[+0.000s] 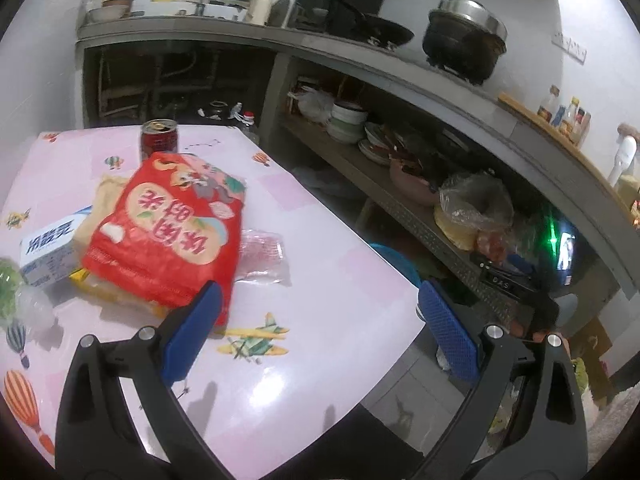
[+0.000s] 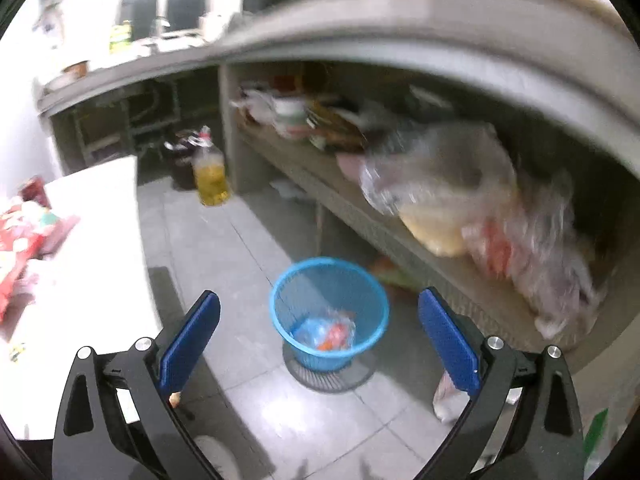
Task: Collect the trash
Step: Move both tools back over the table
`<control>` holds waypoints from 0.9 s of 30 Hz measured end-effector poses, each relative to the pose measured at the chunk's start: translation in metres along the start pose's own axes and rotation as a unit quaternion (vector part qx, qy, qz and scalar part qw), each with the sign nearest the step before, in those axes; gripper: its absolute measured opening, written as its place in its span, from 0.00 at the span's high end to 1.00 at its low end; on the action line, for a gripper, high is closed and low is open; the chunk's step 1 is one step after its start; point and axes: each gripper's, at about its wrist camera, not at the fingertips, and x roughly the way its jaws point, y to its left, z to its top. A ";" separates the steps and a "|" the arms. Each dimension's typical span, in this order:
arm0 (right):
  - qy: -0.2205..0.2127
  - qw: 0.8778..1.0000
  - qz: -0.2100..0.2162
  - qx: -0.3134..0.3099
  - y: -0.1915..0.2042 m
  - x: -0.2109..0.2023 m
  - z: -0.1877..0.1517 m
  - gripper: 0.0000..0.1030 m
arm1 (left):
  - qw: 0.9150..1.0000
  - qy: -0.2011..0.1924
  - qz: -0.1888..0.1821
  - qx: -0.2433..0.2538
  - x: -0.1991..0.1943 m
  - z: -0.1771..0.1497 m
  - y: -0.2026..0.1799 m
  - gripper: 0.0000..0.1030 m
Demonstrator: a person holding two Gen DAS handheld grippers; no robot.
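In the left wrist view a red snack bag (image 1: 168,228) lies on the pink table (image 1: 320,320) on top of yellow packets, with a white and blue box (image 1: 50,248) to its left, a clear wrapper (image 1: 262,256) to its right and a red can (image 1: 159,140) behind. My left gripper (image 1: 320,320) is open and empty, its left pad at the bag's near corner. In the right wrist view my right gripper (image 2: 319,328) is open and empty above a blue mesh bin (image 2: 329,312) on the floor, which holds crumpled wrappers (image 2: 326,332).
A grey counter with a shelf of bowls, plates and plastic bags (image 2: 460,200) runs along the right. A bottle of yellow oil (image 2: 210,172) stands on the tiled floor. The table's edge (image 2: 136,240) is left of the bin. A green crumpled item (image 1: 8,284) lies at the table's left.
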 end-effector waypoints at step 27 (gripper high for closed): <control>0.072 0.903 0.419 -0.064 0.180 -0.066 -0.005 0.06 | 0.992 -0.058 0.104 -0.048 -0.057 -0.069 0.085 0.08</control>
